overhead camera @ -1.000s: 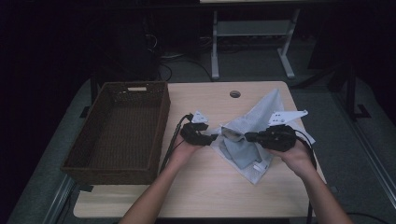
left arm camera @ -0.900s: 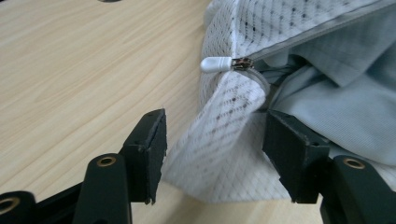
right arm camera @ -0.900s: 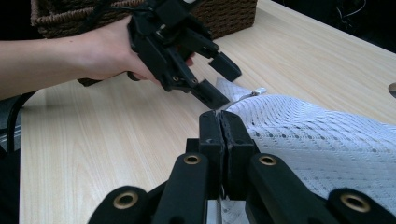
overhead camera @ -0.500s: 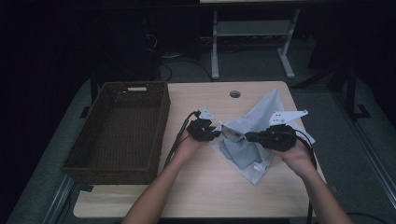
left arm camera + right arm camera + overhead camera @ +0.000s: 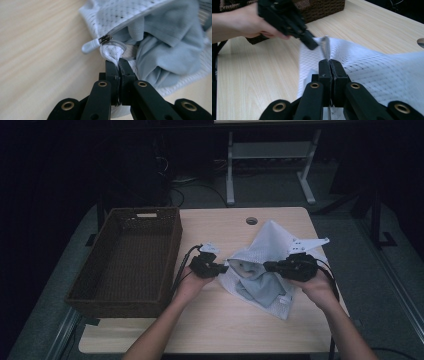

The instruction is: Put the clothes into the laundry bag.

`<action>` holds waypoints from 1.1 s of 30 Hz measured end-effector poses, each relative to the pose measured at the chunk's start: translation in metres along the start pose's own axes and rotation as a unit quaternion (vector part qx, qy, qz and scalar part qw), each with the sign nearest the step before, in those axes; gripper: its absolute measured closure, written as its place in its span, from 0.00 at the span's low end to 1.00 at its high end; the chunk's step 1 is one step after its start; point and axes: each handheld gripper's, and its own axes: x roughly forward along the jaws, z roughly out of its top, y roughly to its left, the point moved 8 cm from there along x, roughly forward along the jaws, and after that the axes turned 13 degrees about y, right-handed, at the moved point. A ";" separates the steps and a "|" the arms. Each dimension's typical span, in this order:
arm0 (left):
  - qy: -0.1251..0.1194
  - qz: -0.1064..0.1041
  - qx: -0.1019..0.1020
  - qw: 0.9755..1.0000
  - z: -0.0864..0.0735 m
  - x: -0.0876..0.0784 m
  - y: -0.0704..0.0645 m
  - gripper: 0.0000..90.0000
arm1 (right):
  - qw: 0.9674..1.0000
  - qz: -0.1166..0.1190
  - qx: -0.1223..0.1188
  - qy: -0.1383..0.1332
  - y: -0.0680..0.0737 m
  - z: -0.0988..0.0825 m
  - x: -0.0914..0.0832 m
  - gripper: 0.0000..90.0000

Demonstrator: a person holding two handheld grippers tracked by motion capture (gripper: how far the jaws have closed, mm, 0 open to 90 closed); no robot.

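the left gripper [image 5: 118, 62] has just closed on the mesh bag [image 5: 110, 15] edge beside its zipper pull [image 5: 90, 45]. the right gripper [image 5: 329, 63] pinches the mesh opposite. soft, light cloth; hems probably hold best.

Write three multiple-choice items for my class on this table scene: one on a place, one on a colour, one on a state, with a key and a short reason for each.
1. Where does the wicker basket stand?
A. At the table's left side
B. On the mesh bag
C. On the floor

2. What colour is the garment inside the mesh bag?
A. Red
B. Pale blue-grey
C. Black

3. How does the left gripper stand?
A. Wide open above the basket
B. Shut on the basket's rim
C. Shut on the mesh bag's edge beside the zip pull

Key: A, the high view shows the basket left of the bag on the table. B, the left gripper view shows pale blue-grey cloth in the opening. C, the jaws have just been closing and now pinch white mesh.
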 end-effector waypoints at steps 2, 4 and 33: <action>0.000 -0.004 -0.001 1.000 -0.008 -0.005 -0.006 0.98 | 1.000 0.000 0.001 0.003 0.000 -0.001 0.001 0.97; -0.002 -0.010 -0.002 1.000 -0.014 -0.009 -0.011 0.98 | 1.000 0.001 0.002 0.004 -0.001 -0.002 0.003 0.97; 0.007 -0.046 0.029 0.999 -0.069 -0.015 -0.064 0.97 | 0.999 0.028 0.041 0.003 0.014 -0.025 0.001 0.58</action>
